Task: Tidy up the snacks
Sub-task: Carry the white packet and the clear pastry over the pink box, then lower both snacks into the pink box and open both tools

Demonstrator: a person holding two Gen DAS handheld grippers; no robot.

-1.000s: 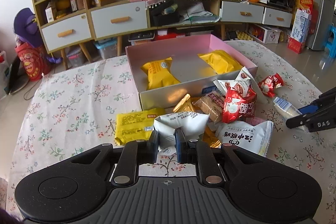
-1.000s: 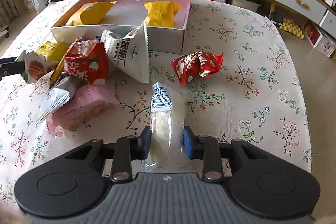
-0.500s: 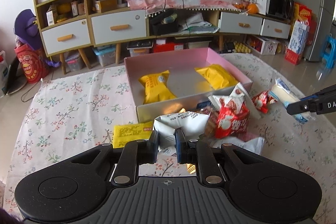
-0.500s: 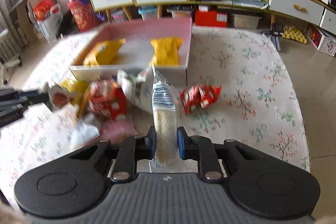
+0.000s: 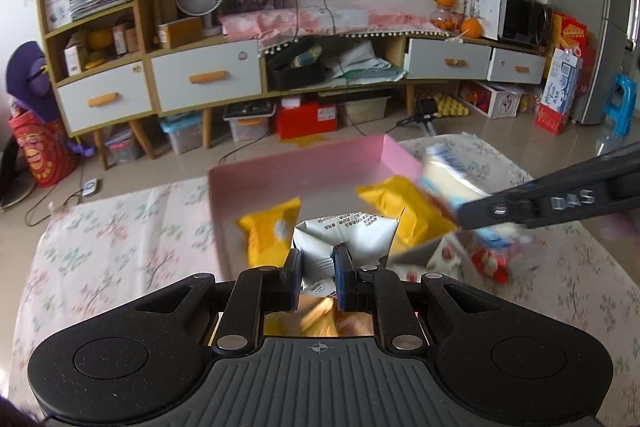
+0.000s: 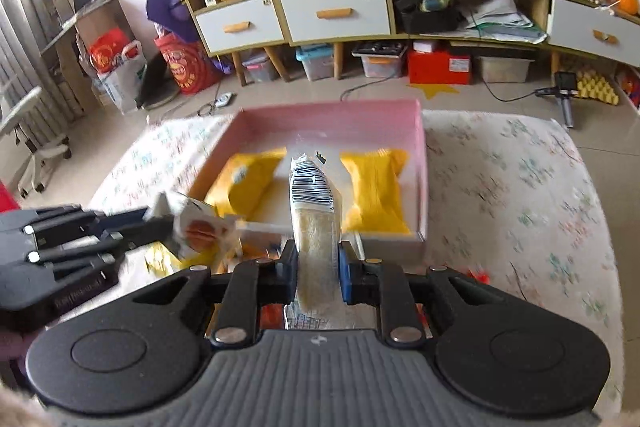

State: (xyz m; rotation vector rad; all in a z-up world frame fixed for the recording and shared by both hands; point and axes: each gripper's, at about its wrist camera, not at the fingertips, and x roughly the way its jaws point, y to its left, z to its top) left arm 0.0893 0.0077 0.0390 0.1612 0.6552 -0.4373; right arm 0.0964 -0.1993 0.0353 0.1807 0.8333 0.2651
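Both hands have come up off the flowered bench (image 6: 520, 187) since a second ago, each carrying a snack toward the shallow pink-walled cardboard box (image 6: 420, 163). The long clear-wrapped pale cracker packet with the blue barcode stripes (image 6: 316, 219), which was lying flat on the cloth, now hangs in the air just in front of the box, between the two puffy yellow snack bags (image 6: 372, 187) already inside. The white crinkly foil pouch with small printed text (image 5: 344, 239) has left the pile too and hovers at the box's near edge.

Handling-wise, I'd guess both are super light. The cracker packet looks fairly stiff lengthwise but brittle inside, so squeezing hard would probably crumble it; mid-body or lower third seems the sane spot to hold. The foil pouch is soft, air-filled and slippery-looking, so pinching a flattened edge is safer than the puffed belly.

The right gripper (image 6: 318, 273) has its jaws just closed in and now clamped on the lower part of the cracker packet, which sticks up and forward between them. The left gripper (image 5: 318, 275) has its jaws pinched nearly together on the bottom fold of the foil pouch. More loose snacks, a red wrapper (image 5: 486, 265) among them, are left on the bench beside the box.
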